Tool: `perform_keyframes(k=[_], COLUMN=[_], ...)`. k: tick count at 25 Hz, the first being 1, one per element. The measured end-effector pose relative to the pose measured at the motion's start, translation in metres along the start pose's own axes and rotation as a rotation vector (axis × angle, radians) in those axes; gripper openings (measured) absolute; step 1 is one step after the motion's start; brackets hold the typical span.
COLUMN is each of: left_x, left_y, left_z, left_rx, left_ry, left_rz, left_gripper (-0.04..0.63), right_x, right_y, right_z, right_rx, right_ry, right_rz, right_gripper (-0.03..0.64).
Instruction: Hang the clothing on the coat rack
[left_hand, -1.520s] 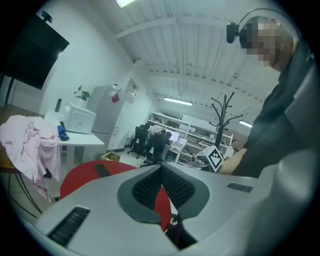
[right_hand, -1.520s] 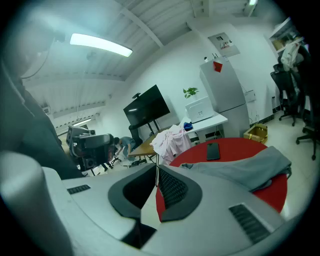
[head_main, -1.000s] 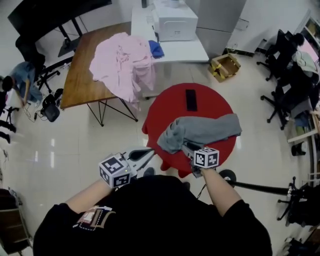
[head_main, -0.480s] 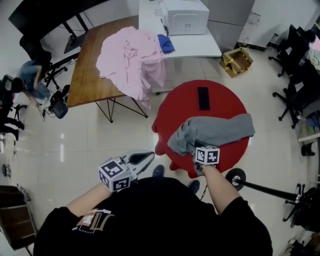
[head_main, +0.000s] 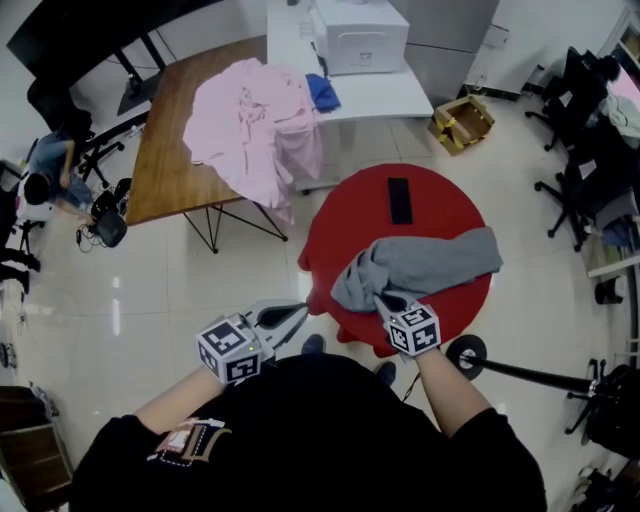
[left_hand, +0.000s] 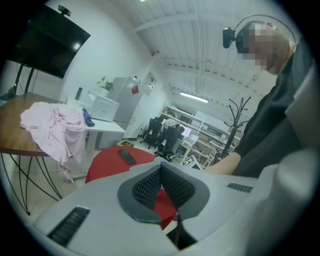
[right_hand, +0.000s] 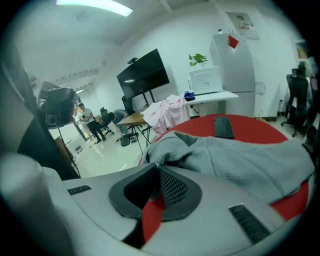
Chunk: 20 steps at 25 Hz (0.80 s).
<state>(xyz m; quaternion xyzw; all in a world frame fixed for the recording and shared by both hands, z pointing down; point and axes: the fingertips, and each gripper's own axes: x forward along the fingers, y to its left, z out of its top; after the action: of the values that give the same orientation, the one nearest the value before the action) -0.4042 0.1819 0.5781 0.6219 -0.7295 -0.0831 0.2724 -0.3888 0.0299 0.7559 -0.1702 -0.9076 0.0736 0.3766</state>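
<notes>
A grey garment (head_main: 430, 265) lies crumpled on the near half of the round red table (head_main: 440, 205). My right gripper (head_main: 385, 300) is at the garment's near left edge, and its jaws are closing with a fold of the grey cloth (right_hand: 240, 155) pinched between the tips of the right gripper (right_hand: 159, 170). My left gripper (head_main: 295, 312) hangs over the floor left of the table, shut and empty; in its own view the left gripper (left_hand: 161, 167) points towards the red table (left_hand: 107, 162). A dark coat rack (left_hand: 239, 112) stands beyond the person's arm.
A black phone (head_main: 400, 200) lies on the far half of the red table. A pink garment (head_main: 250, 125) is draped over the wooden table (head_main: 160, 160). A white desk (head_main: 370, 95) carries a white box. Office chairs (head_main: 575, 120) stand at right, and a black pole (head_main: 525, 377) at lower right.
The right gripper has moved in onto the grey garment's near edge and closed its jaws on the cloth. The left gripper has stayed where it was.
</notes>
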Motion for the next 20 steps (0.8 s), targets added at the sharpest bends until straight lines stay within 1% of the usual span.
perform_keyframes(k=[2,3,9,11,15,17,20], left_x=[0.001,0.001,0.006,0.007,0.013,0.018,0.031], left_y=[0.002,0.002,-0.007,-0.013,-0.024,-0.031,-0.051], left_z=[0.004,0.006,0.027,0.035,0.045,0.050,0.053], left_rx=[0.012,0.023,0.097,0.129,0.209,0.231,0.245], left_ry=[-0.006,-0.008,-0.021,-0.025,-0.034,-0.031,-0.034], left_rz=[-0.017,-0.028,-0.133,-0.176,-0.251,-0.274,-0.305], left_gripper=[0.005,0.005,0.005,0.005,0.005,0.005,0.005], right_x=[-0.021,-0.032,-0.097,-0.120,-0.179,-0.213,-0.271], right_y=[0.011,0.015,0.033,0.038,0.046,0.052,0.055], right_z=[0.018,0.027,0.089,0.107,0.145,0.160,0.167], right_rx=[-0.045,-0.046,-0.001,-0.005,-0.076,-0.134,-0.215], right_ry=[-0.027,-0.045,-0.178,-0.214,-0.287,-0.294,-0.291], right_rz=[0.010,0.016,0.031,0.037,0.016,0.007,-0.019], right_gripper=[0.015,0.015,0.011,0.009,0.009,0.009,0.008])
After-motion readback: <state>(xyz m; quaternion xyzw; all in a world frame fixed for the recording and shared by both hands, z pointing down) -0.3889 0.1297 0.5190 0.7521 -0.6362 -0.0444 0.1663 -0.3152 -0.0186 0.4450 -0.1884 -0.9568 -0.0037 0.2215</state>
